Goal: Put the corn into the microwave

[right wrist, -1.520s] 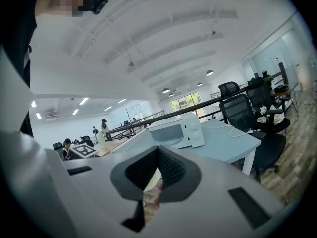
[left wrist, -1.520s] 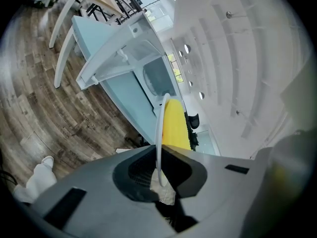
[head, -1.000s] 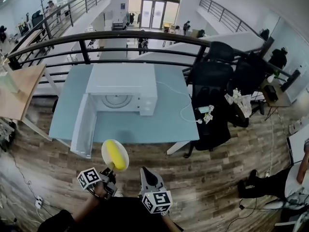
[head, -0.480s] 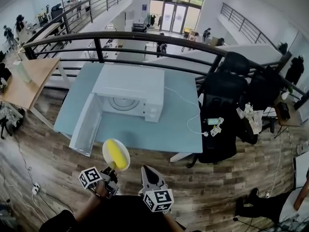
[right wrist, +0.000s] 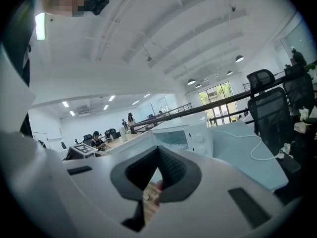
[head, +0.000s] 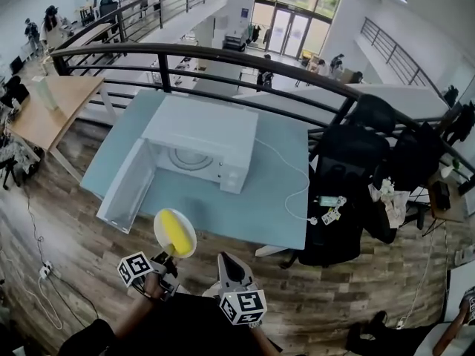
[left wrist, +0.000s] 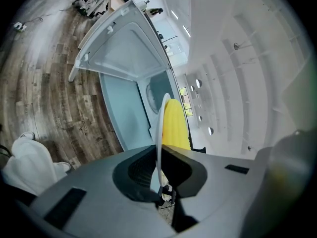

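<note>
The corn (head: 177, 231) is not yet in the microwave (head: 204, 128). It lies on a small white plate (head: 159, 232), and the left claw (head: 169, 256) pinches that plate by its near rim. In the left gripper view the two jaws close on the thin edge of the plate (left wrist: 159, 133), with the yellow cob (left wrist: 174, 125) resting just past them. Plate and corn hang in the air over the wooden floor (head: 89, 251), short of the near edge of the worktop (head: 252, 206) and well apart from the oven.

The right claw (head: 225, 262) is beside the left one, also off the near edge. Its jaws are pressed together apart from a thin slit, and it carries nothing.

The microwave sits on the left half of the worktop, towards the far edge. Its door (head: 128, 188) is swung wide open, reaching towards the near left corner, so the opening and the round turntable (head: 187, 158) are exposed and nothing blocks them.

As I judge it, the pickup and the door are done. What is left is most of the carry: bring the plate across the near edge, slide it level into the opening, set it on the turntable and let go. Whether the door then needs shutting, the task does not say.
</note>
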